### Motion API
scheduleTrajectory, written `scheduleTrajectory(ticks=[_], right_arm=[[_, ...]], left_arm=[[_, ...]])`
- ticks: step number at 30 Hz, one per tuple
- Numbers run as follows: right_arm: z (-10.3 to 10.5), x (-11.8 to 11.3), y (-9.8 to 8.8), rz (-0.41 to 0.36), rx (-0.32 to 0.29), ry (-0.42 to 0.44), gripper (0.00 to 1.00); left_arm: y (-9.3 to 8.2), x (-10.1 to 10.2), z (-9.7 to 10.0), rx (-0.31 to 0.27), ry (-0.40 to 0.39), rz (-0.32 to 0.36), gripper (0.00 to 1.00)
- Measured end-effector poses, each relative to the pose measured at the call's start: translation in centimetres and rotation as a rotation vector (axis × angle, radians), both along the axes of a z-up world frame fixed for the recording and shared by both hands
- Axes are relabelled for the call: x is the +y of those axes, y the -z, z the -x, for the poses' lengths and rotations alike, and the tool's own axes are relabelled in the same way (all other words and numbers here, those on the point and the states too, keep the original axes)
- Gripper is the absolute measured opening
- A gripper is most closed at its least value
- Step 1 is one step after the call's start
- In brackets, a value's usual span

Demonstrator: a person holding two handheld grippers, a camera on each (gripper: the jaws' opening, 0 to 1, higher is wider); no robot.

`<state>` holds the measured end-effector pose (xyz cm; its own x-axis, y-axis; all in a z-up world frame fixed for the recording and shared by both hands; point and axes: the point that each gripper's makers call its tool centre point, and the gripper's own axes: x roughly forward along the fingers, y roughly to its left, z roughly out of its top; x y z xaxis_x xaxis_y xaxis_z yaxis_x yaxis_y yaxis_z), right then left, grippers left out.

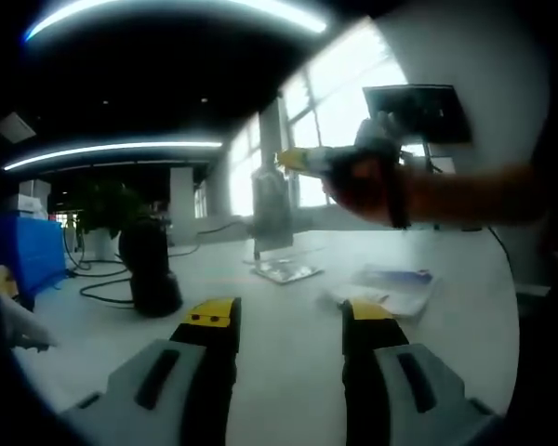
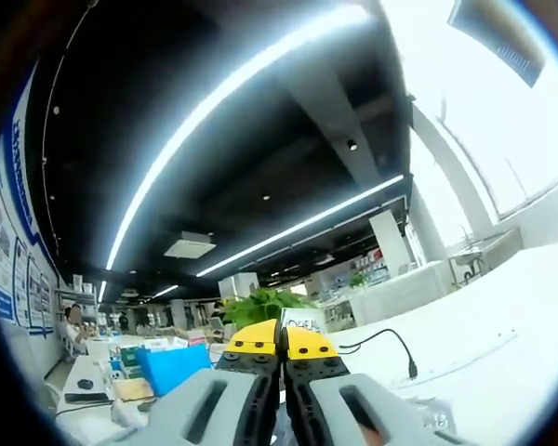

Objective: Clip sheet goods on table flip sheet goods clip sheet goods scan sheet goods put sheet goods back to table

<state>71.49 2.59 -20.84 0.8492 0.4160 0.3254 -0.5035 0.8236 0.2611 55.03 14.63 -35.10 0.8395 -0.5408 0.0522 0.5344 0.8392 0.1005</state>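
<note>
My left gripper point(image 1: 290, 313) stands open low over the white table point(image 1: 288, 372), with nothing between its yellow-tipped jaws. Two flat sheet packets lie on the table ahead: a shiny one point(image 1: 284, 271) in the middle and a white and purple one point(image 1: 391, 286) to the right. A hand point(image 1: 372, 177) holds my right gripper point(image 1: 296, 160) above the table, and a greyish translucent sheet point(image 1: 272, 212) seems to hang from its tip. In the right gripper view, my right gripper point(image 2: 281, 340) points up towards the ceiling with its jaws pressed together. The sheet is barely visible there.
A black cylindrical device point(image 1: 149, 269) stands on the table's left part, with cables point(image 1: 107, 283) trailing from it. A blue box point(image 1: 28, 255) sits at the far left. A dark monitor point(image 1: 418, 111) stands behind the hand. Further desks and a plant point(image 2: 260, 305) lie in the distance.
</note>
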Motion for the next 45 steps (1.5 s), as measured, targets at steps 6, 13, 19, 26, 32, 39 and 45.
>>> scheduleTrajectory(ticks=[6, 13, 19, 26, 32, 39, 45], right_arm=[[-0.9, 0.3, 0.4, -0.027, 0.022, 0.015, 0.00], [-2.0, 1.4, 0.3, -0.033, 0.023, 0.030, 0.00], [-2.5, 1.9, 0.2, -0.019, 0.008, 0.040, 0.00], [-3.1, 2.2, 0.6, -0.003, 0.009, 0.054, 0.00], [-3.7, 2.1, 0.8, -0.009, 0.016, 0.071, 0.00], [-4.3, 3.0, 1.2, -0.007, 0.020, 0.078, 0.00], [-4.3, 3.4, 1.6, 0.007, 0.022, 0.074, 0.00]], left_arm=[[0.0, 0.0, 0.0, -0.001, 0.002, 0.003, 0.36], [0.0, 0.0, 0.0, 0.000, 0.000, 0.005, 0.36], [-0.1, 0.0, 0.0, 0.000, 0.000, 0.008, 0.36], [-0.1, -0.1, 0.1, -0.001, 0.004, 0.010, 0.36], [-0.2, 0.0, 0.0, 0.000, -0.001, 0.013, 0.36], [-0.2, -0.1, 0.1, 0.001, 0.000, 0.013, 0.36], [-0.2, -0.1, 0.1, 0.000, 0.003, 0.014, 0.36]])
